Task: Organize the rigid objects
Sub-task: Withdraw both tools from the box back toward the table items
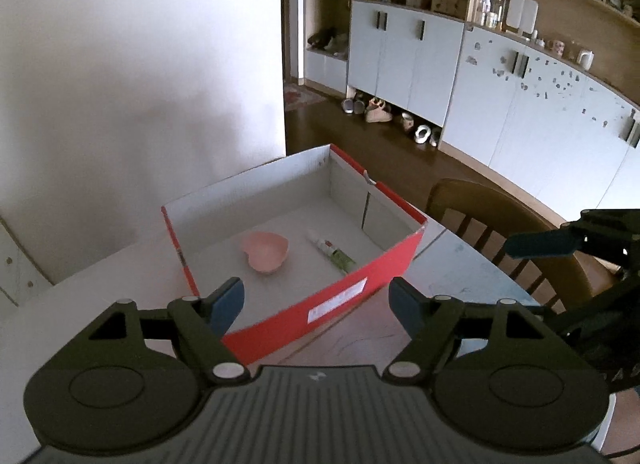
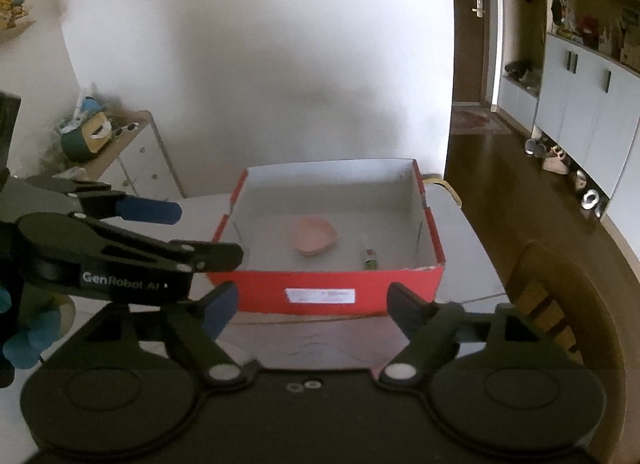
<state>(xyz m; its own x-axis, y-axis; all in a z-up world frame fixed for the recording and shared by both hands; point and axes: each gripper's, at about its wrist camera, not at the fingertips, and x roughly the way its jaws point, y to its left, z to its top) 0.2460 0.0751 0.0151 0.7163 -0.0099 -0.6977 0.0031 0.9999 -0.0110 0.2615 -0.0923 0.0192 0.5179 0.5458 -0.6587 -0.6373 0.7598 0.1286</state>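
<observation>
1. The red shoebox (image 2: 362, 291) is the landmark; it stands open on the white table (image 2: 464, 276), with its labelled long side facing both grippers.
2. Inside the shoebox, a pink heart-shaped dish (image 2: 315, 239) rests on the floor near the middle, and a small tube (image 2: 369, 257) lies just right of it, apart from the dish and short of the right-hand wall.
3. In the left wrist view, the dish (image 1: 265, 251) sits toward the shoebox's (image 1: 332, 304) left wall, and the tube (image 1: 331, 253) lies with its long axis running from the far wall toward the near labelled wall, slightly slanted.
4. Both things lie ahead of and below the tongs, beyond the shoebox's near wall.
5. The right gripper (image 2: 312, 306) faces the labelled wall squarely; its jaws are spread wide and grasp nothing.
6. The left gripper (image 1: 316, 302) looks over the shoebox's near left corner; its jaws are likewise released, with nothing between them.
7. Neither gripper touches the shoebox. In the right wrist view, the left gripper (image 2: 176, 236) appears beside the shoebox's left end.
8. Judgement: both items look stowed, and the table around the shoebox shows no other loose item, so the sorting seems largely done.
9. If the tube needed shifting, the right gripper seems better placed, and gripping across its narrow width would suit.
</observation>
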